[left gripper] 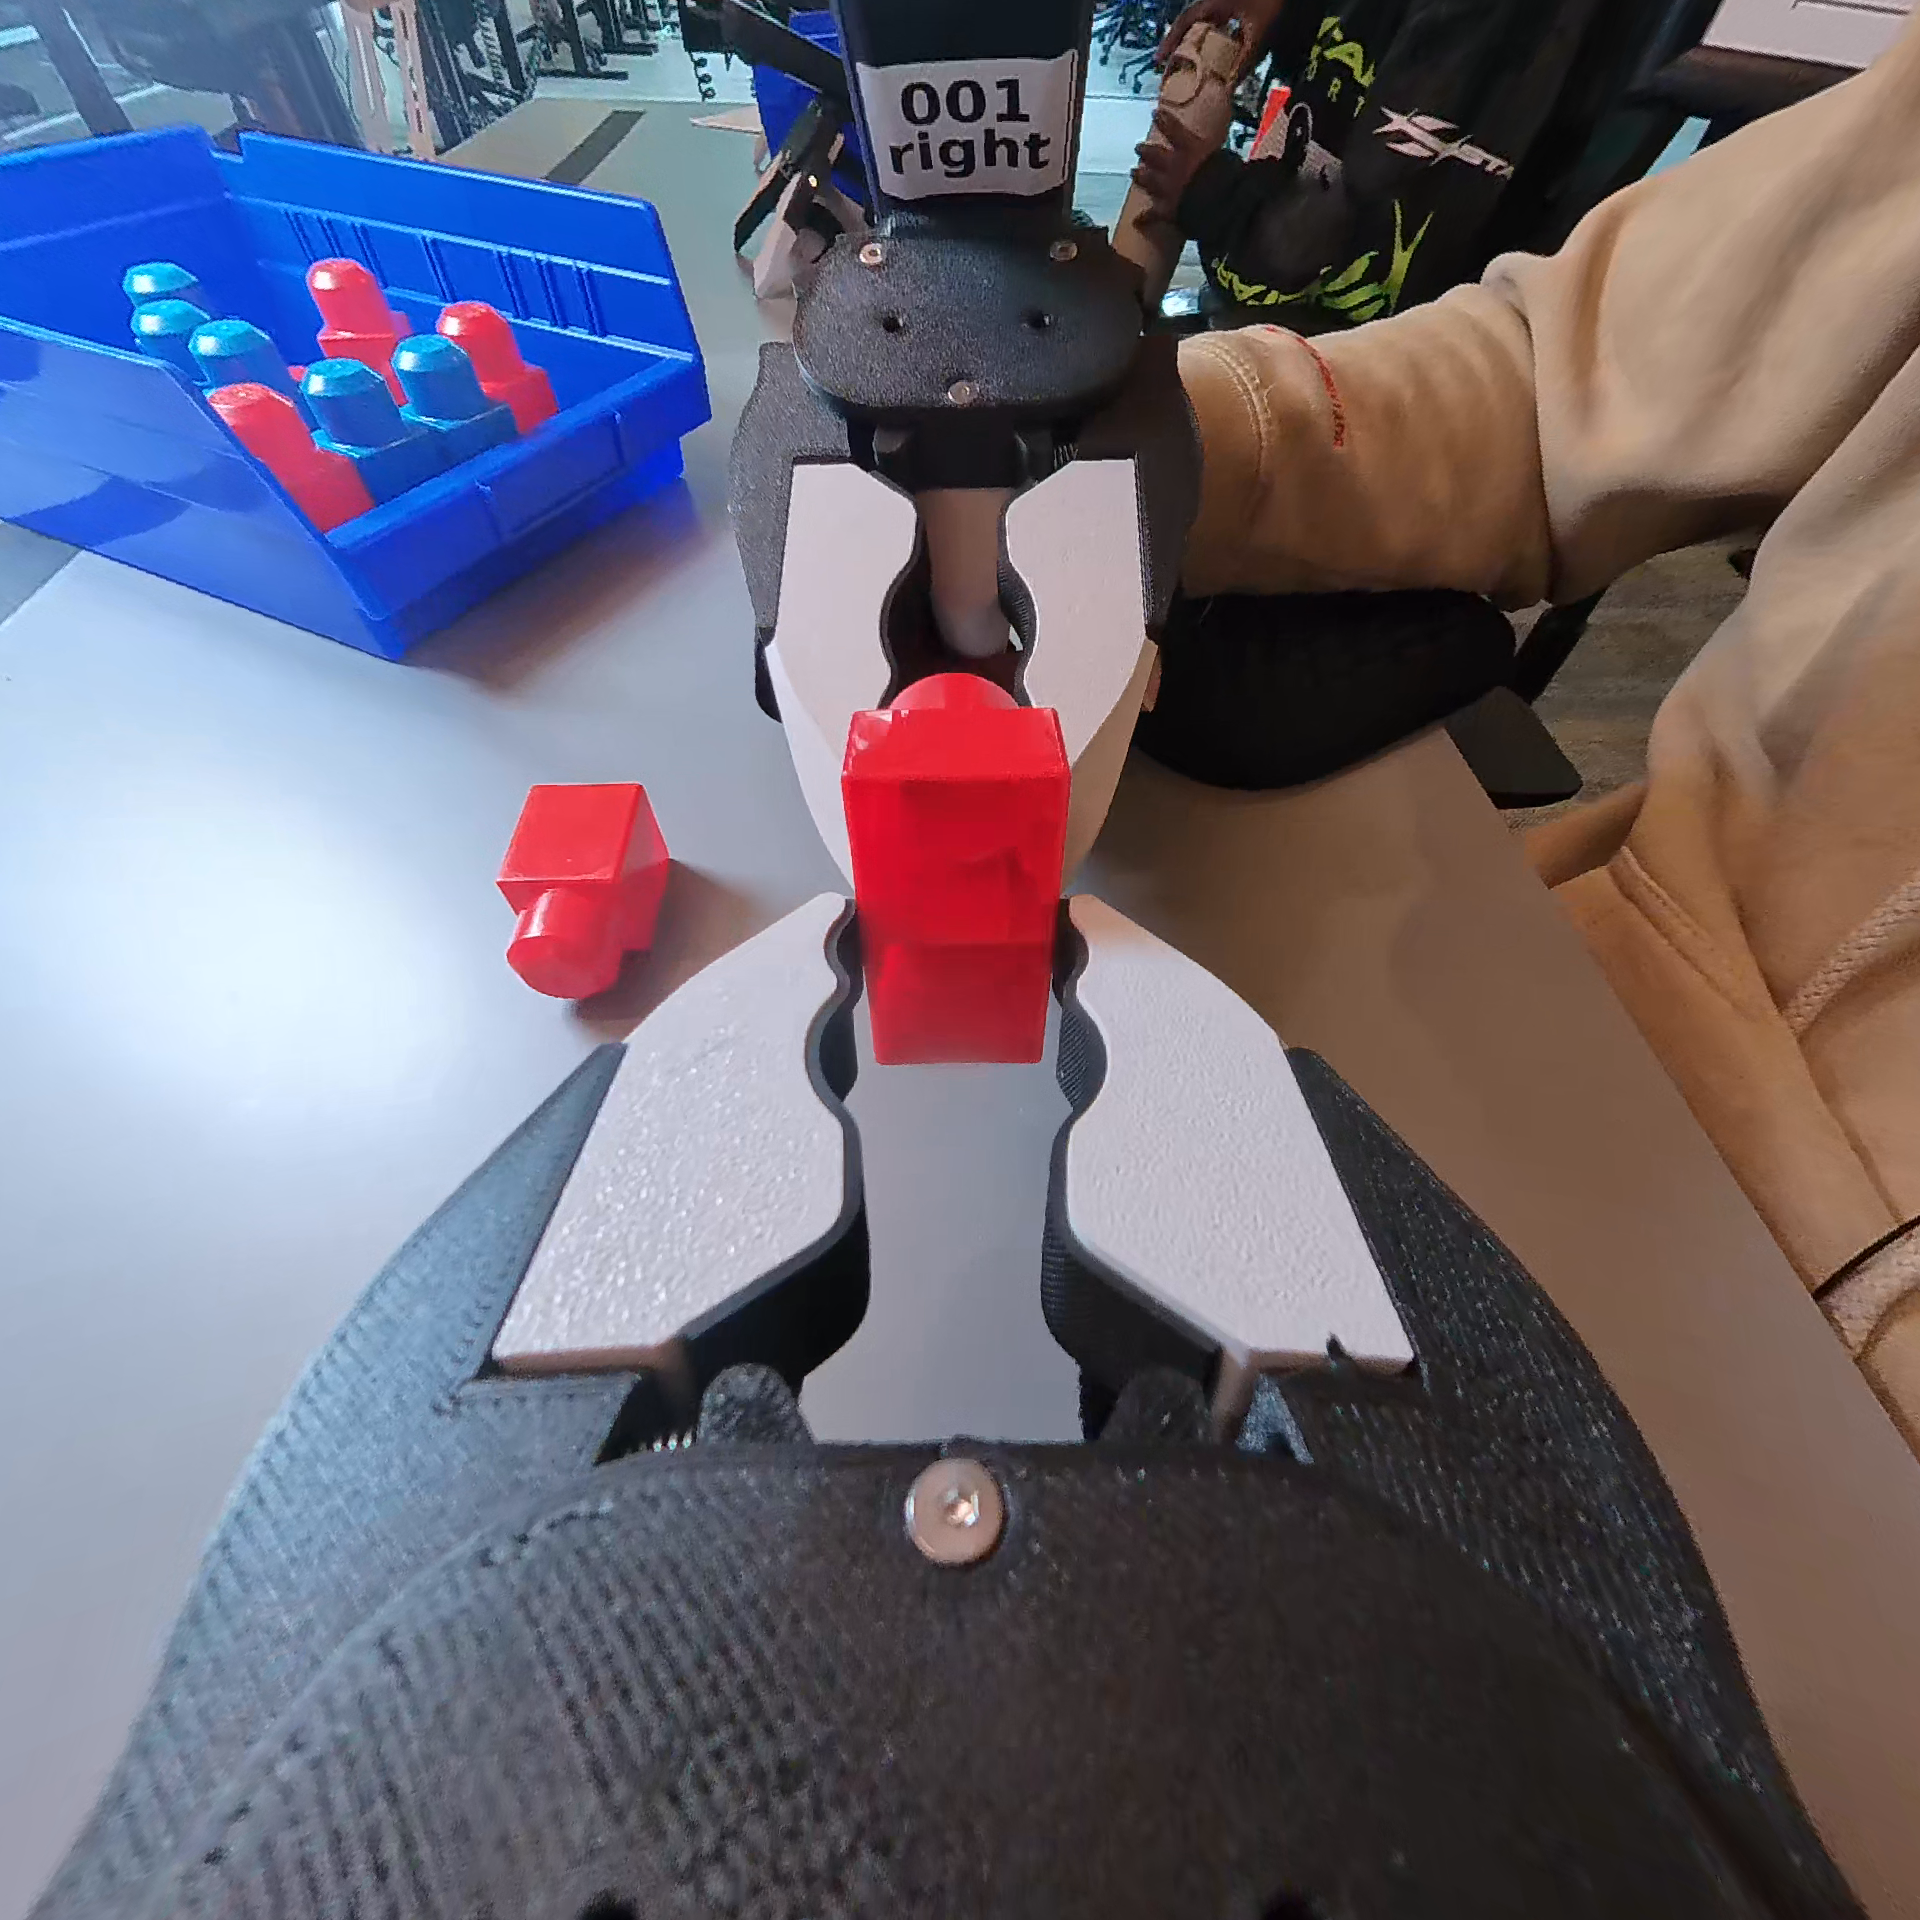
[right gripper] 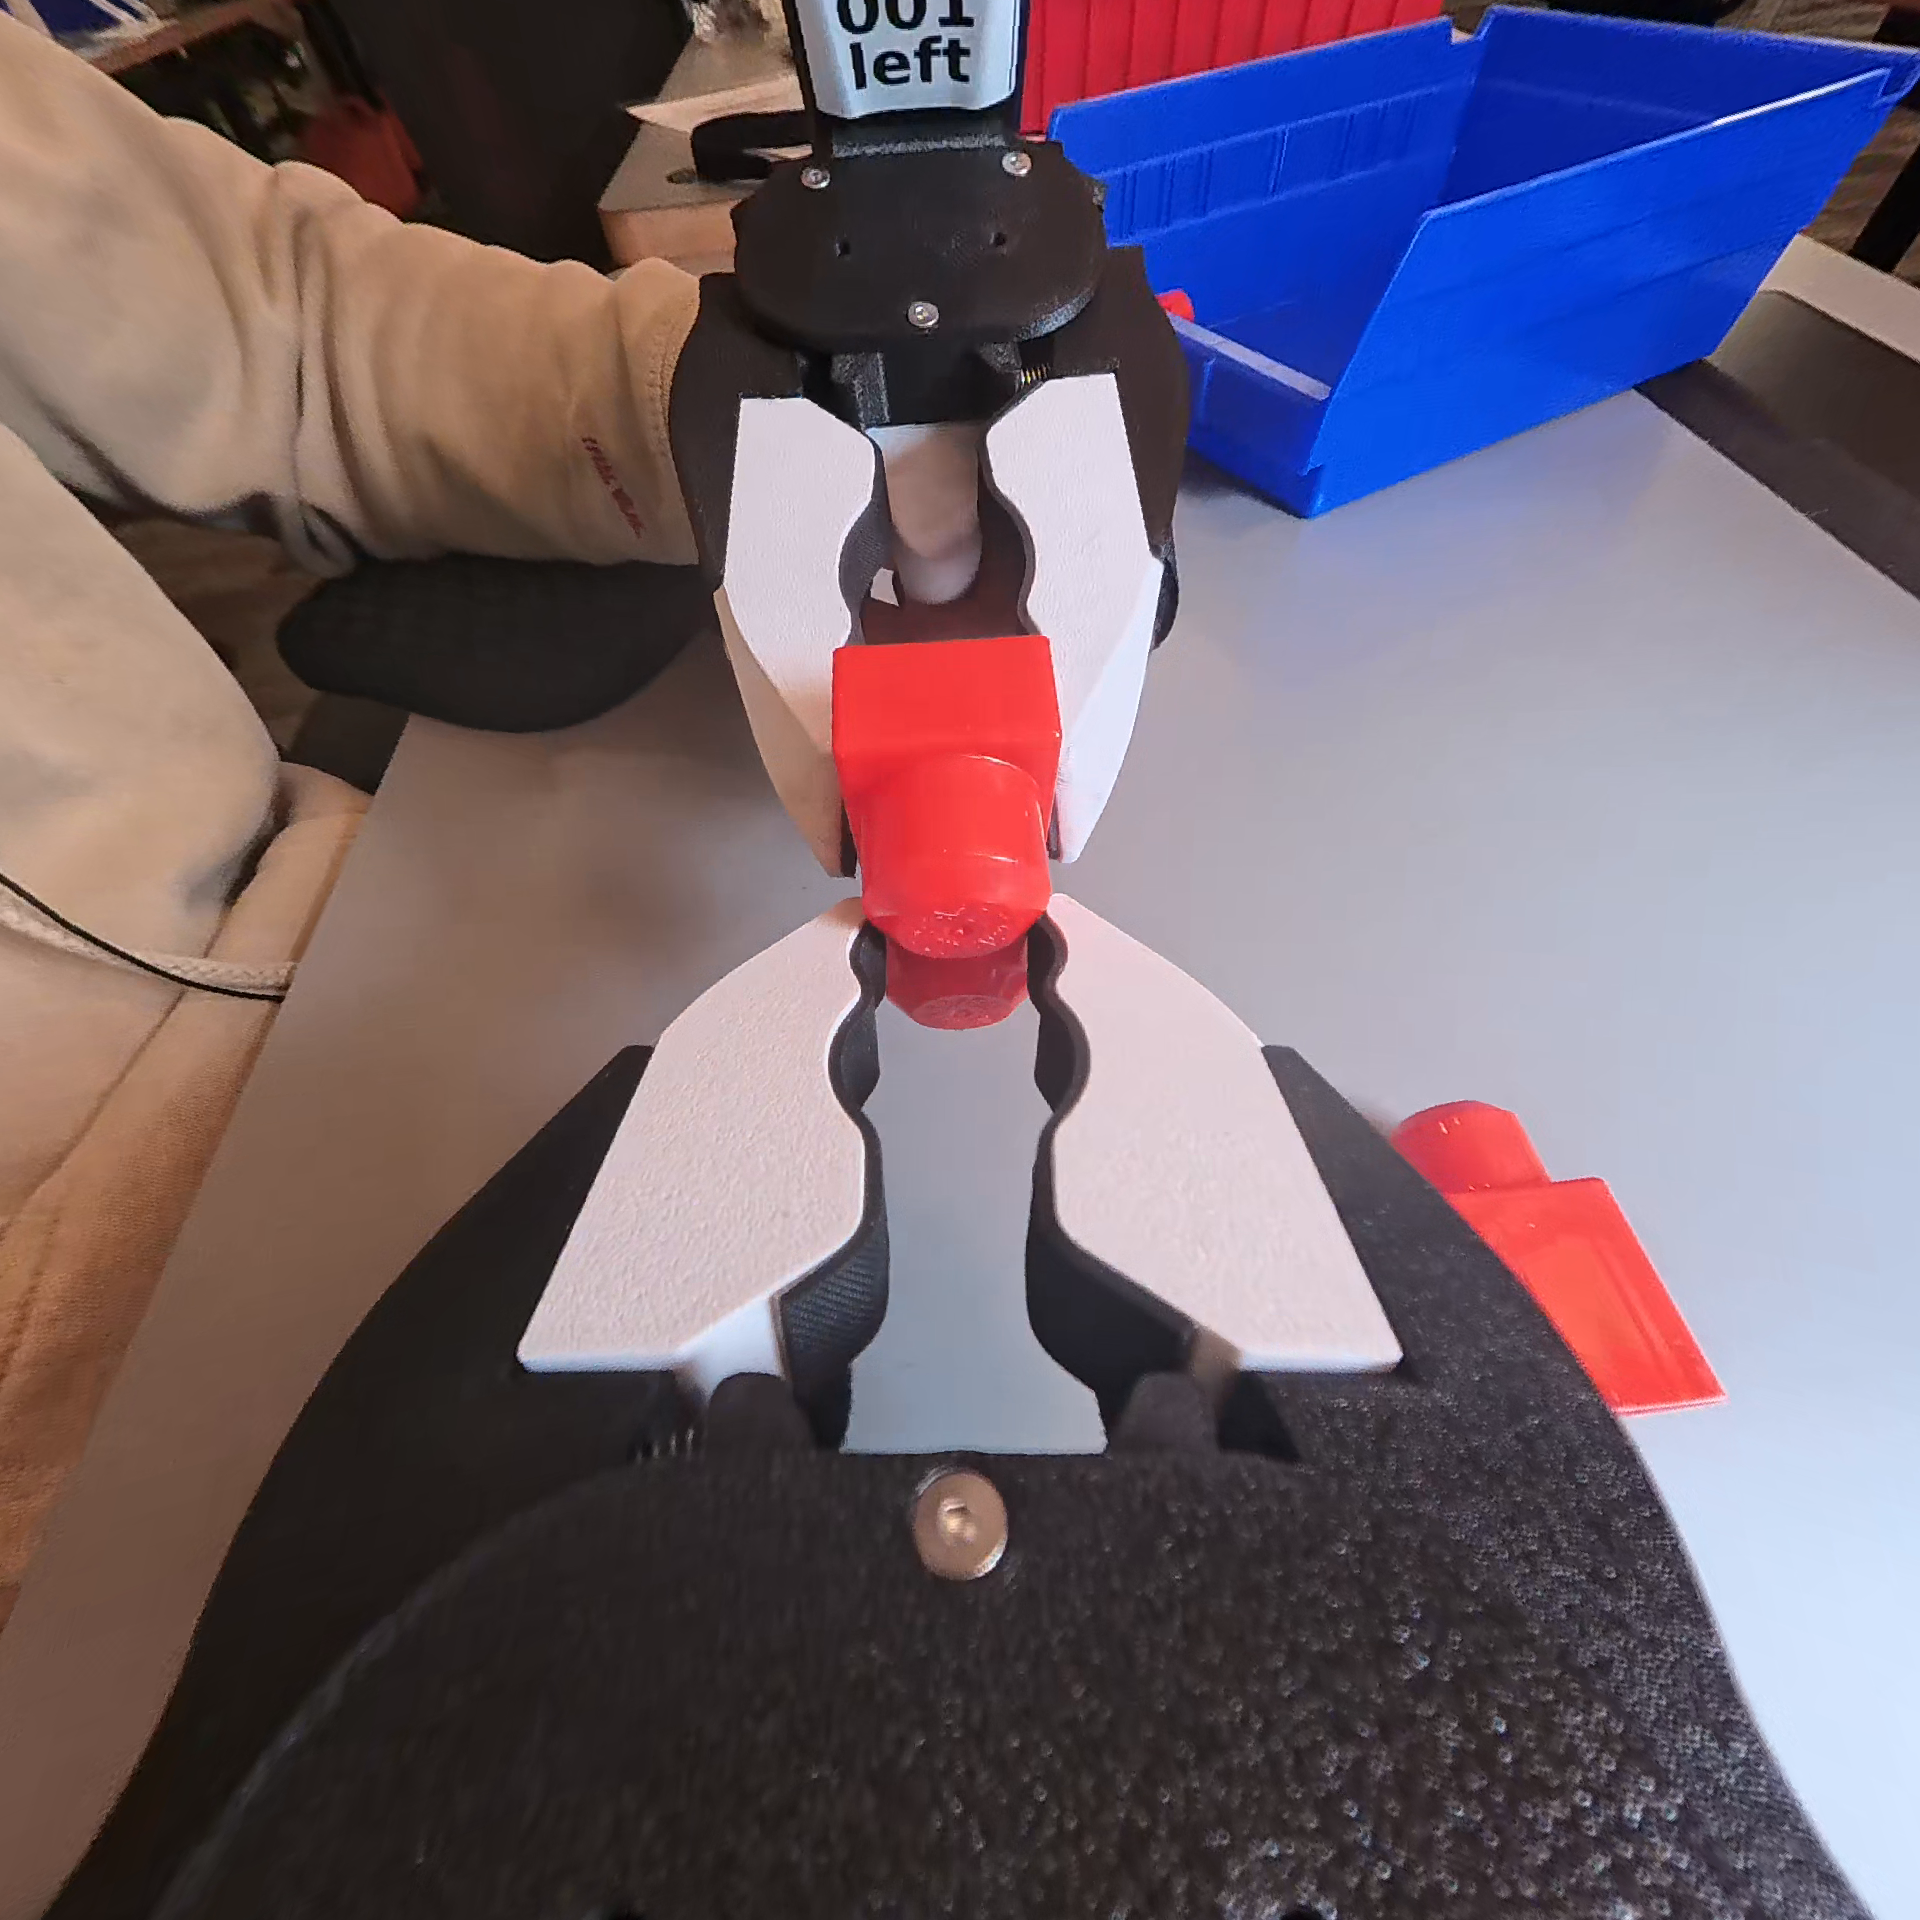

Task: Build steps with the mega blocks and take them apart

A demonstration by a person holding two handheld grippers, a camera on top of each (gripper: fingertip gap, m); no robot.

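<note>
Grey table underneath; left tongs clamp 1 red block, right tongs pinch its stud; 1 loose red block beside; blue bin holds the others; steps look barely begun or nearly dismantled.

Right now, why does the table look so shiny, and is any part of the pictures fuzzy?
In the left wrist view, the table shows pale glare and mirrors the red block held in the left tongs; the background room is soft. In the right wrist view, the loose red block and the beige sleeve look smeared, and the wide lens bends the blue bin.
</note>
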